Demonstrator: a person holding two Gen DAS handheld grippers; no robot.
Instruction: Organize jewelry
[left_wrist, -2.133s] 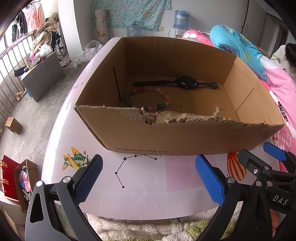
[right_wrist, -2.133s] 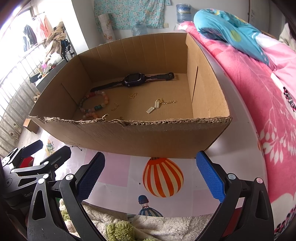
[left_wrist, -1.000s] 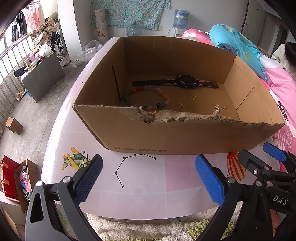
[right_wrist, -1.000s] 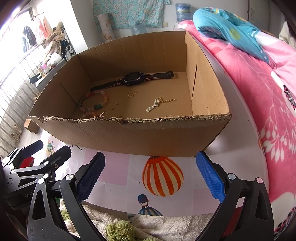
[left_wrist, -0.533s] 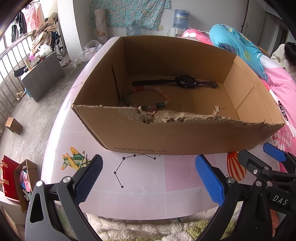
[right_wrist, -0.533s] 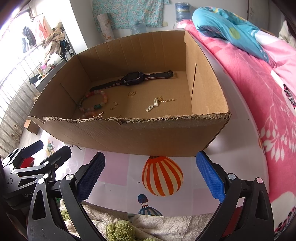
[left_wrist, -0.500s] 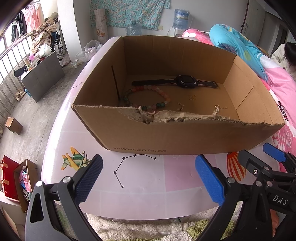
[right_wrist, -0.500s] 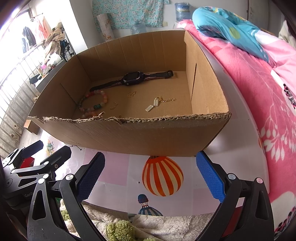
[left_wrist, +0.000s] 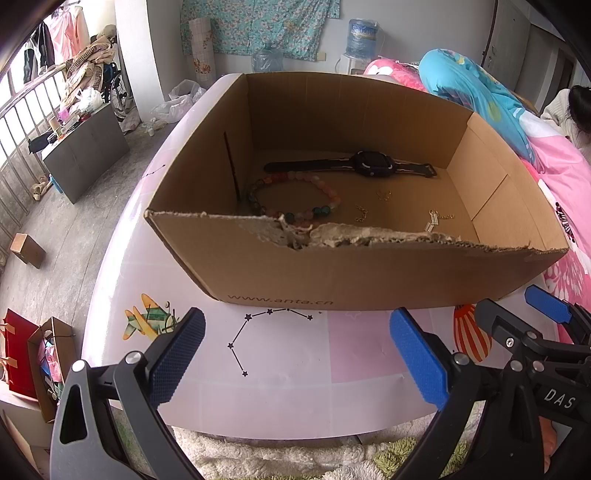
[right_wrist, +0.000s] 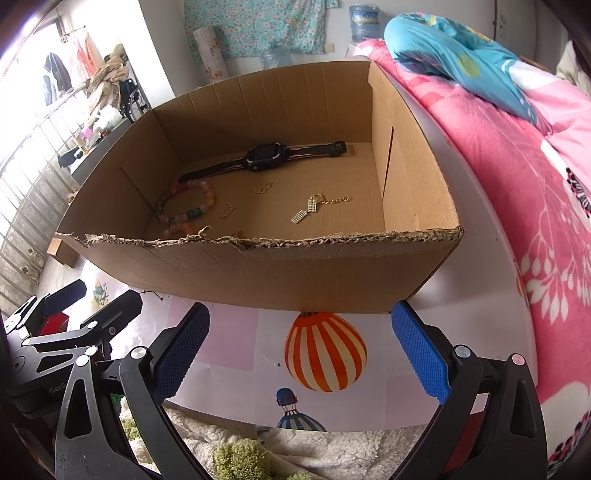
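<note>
An open cardboard box with a torn front edge stands on the pink table. Inside lie a black watch, a coloured bead bracelet, a gold chain with small charms and small gold pieces. My left gripper and my right gripper are both open and empty, held low in front of the box.
The table has printed pictures: a plane and a striped balloon. A pink and blue quilt lies on a bed at the right. A fluffy rug lies below the table's front edge.
Both views have shifted only very slightly relative to the box. Nothing has been taken hold of or let go.
</note>
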